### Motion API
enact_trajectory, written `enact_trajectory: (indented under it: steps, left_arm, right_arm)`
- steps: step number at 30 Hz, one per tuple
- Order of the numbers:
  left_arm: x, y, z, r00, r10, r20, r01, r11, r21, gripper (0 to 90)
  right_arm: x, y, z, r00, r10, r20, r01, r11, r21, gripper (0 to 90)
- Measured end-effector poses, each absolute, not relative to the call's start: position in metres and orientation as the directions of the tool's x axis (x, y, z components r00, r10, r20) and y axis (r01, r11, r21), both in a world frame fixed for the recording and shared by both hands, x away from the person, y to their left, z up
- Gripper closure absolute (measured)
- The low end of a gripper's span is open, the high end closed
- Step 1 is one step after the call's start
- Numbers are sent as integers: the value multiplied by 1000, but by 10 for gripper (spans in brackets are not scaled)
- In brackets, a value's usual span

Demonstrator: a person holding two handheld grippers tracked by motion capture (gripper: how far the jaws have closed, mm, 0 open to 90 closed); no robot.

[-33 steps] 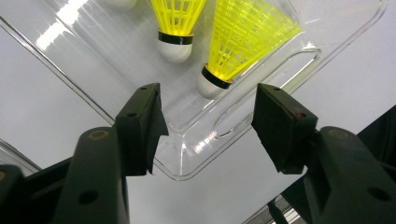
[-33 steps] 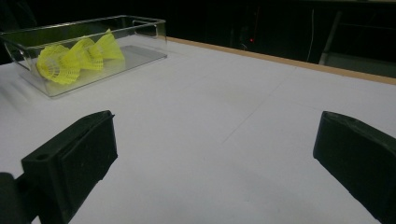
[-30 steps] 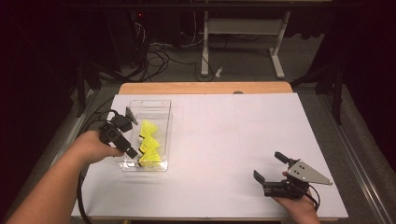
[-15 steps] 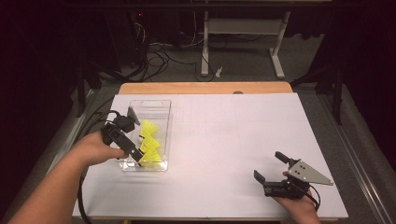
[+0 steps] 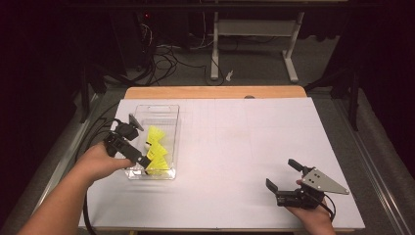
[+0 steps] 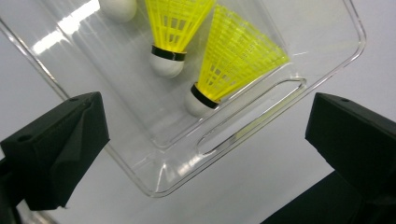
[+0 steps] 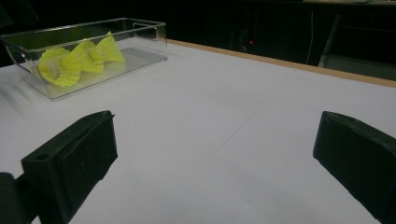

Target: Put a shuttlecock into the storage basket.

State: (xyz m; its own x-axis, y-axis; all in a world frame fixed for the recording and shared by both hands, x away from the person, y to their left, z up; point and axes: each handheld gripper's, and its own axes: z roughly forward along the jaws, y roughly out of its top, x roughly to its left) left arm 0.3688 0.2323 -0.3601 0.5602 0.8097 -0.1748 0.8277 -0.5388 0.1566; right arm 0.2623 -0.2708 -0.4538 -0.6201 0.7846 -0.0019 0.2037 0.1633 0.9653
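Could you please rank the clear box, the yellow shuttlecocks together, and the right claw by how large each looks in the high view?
1. clear box
2. right claw, with its grey plate
3. yellow shuttlecocks

The last two look close, so their order is unsure.

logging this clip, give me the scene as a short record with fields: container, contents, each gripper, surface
container: clear plastic bin, left part of the table
contents: yellow shuttlecocks with white cork tips, lying inside the bin
left gripper: left gripper above the bin's near end, jaws have just been opening, now wide apart, nothing between them
right gripper: right gripper low over the near right of the table, jaws open, holding nothing
surface: white table with a wooden far edge
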Motion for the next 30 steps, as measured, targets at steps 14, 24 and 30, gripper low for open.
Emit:
enact_trajectory:
  steps: [14,24,30]
  left_arm:
    - [334,251,-384,551,810,-201,782,-416,463,2]
    - [316,254,-397,550,814,-186,746,-379,547,2]
    - [305,258,-404,531,824,-199,717,-312,623,2]
  right_arm:
    - [262,-269,-454,-622,783,-6,205,170,964,4]
    - [262,-270,-454,-616,788,-4,203,164,965,4]
    - [262,-270,-454,-615,789,-3,201,160,966,4]
